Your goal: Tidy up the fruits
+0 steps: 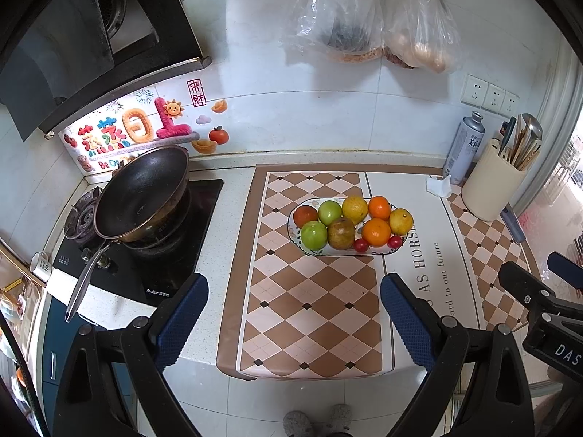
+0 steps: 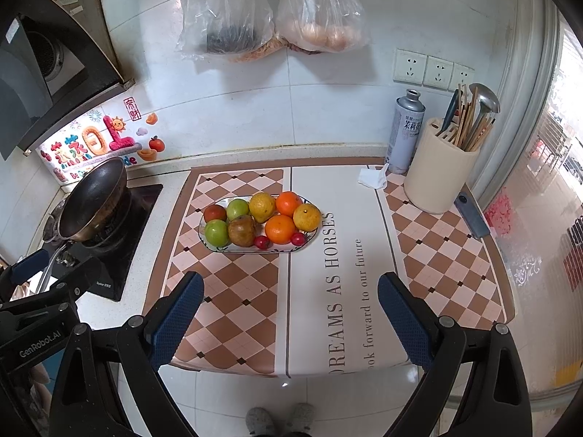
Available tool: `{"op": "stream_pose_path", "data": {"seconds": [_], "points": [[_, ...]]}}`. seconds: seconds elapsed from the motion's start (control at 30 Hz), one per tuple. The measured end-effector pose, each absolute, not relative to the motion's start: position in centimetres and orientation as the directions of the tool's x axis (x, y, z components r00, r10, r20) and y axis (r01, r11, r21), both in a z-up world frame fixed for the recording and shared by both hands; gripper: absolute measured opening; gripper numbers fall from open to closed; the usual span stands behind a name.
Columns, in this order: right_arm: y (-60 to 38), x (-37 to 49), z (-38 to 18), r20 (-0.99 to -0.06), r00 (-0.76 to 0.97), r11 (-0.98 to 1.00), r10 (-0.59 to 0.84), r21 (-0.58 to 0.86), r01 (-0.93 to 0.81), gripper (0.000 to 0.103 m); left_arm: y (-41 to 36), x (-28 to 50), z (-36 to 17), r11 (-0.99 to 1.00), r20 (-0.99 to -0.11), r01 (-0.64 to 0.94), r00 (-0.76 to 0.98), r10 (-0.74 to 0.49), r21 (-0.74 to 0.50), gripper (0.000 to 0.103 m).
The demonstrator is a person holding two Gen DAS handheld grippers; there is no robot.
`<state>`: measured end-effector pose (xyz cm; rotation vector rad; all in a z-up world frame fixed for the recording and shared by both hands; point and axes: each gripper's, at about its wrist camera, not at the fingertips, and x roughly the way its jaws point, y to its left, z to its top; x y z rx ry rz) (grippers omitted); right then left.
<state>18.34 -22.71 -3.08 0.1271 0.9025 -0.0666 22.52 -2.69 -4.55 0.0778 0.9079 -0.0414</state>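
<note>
An oval white plate [image 1: 379, 253] [image 2: 215, 248] sits on the checkered mat and holds several fruits: two green apples [image 1: 314, 235] [image 2: 216, 232], oranges [image 1: 376, 232] [image 2: 280, 229], yellow citrus [image 1: 354, 209] [image 2: 261, 207], a brown fruit [image 1: 341, 233] [image 2: 242, 231], a red-brown fruit [image 1: 305, 216] [image 2: 215, 213] and two small red fruits [image 1: 360, 244] [image 2: 262, 242]. My left gripper [image 1: 294, 293] is open and empty, held back near the counter's front edge. My right gripper [image 2: 290, 289] is also open and empty, at the front edge, to the right of the left one.
A black wok [image 1: 142, 196] [image 2: 93, 200] sits on the stove at the left. A spray can [image 2: 404, 131], a utensil holder [image 2: 441, 167] and a crumpled tissue [image 2: 373, 178] stand at the back right. Plastic bags [image 2: 269, 11] hang on the tiled wall.
</note>
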Motion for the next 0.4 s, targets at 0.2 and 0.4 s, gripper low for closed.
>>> {"op": "stream_pose_path", "data": {"seconds": [0.2,0.4], "points": [[-22.54,18.07,-2.73,-0.787,0.617,0.990,-0.006,0.081,0.113,0.098,-2.70,22.50,-4.60,0.996,-0.789,0.070,0.614,-0.002,0.052,0.097],[-22.48,17.95,-2.67,-0.785,0.620,0.990,-0.005,0.083,0.114,0.098,-2.58,22.24,-4.44,0.995,-0.781,0.076,0.625,-0.001,0.060,0.097]]}}
